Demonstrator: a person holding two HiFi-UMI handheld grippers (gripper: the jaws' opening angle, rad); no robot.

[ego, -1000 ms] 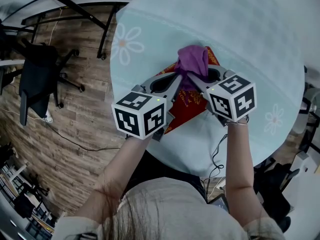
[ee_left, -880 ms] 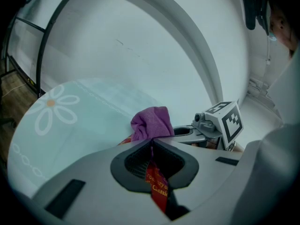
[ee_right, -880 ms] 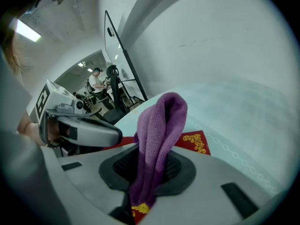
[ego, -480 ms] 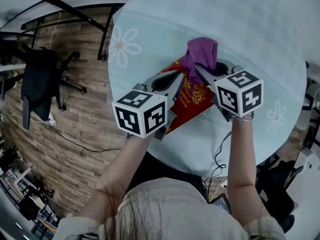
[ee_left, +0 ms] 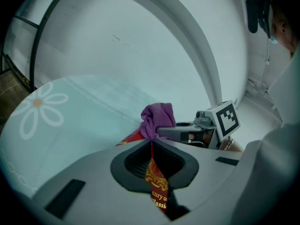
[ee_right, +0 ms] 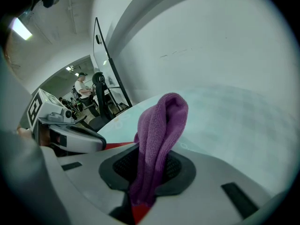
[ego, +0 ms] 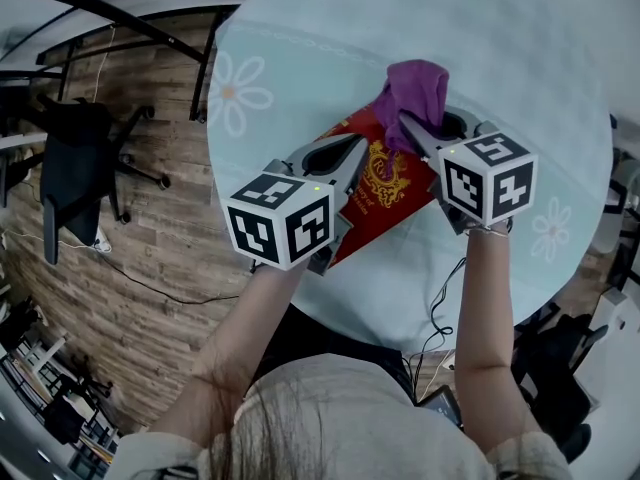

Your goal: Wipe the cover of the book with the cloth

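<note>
Overhead, red book [ego: 388, 196], right gripper [ego: 406, 126] pinching cloth [ego: 420, 83]

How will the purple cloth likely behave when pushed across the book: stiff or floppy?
Probably floppy: the cloth bunches in soft folds in the right gripper. Its fuzzy knit would likely drag rather than slip.

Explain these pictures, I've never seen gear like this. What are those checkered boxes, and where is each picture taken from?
A person, not a robot, holds a two-jawed tool in each hand; the patterned cube is part of each. The top-down picture comes from a camera on the person's head; the other two from cameras riding on each tool, looking along its jaws. A red book lies on a round, flower-printed table. The left gripper is shut on the book's edge. The right gripper is shut on a purple cloth at the book's far corner.
</note>
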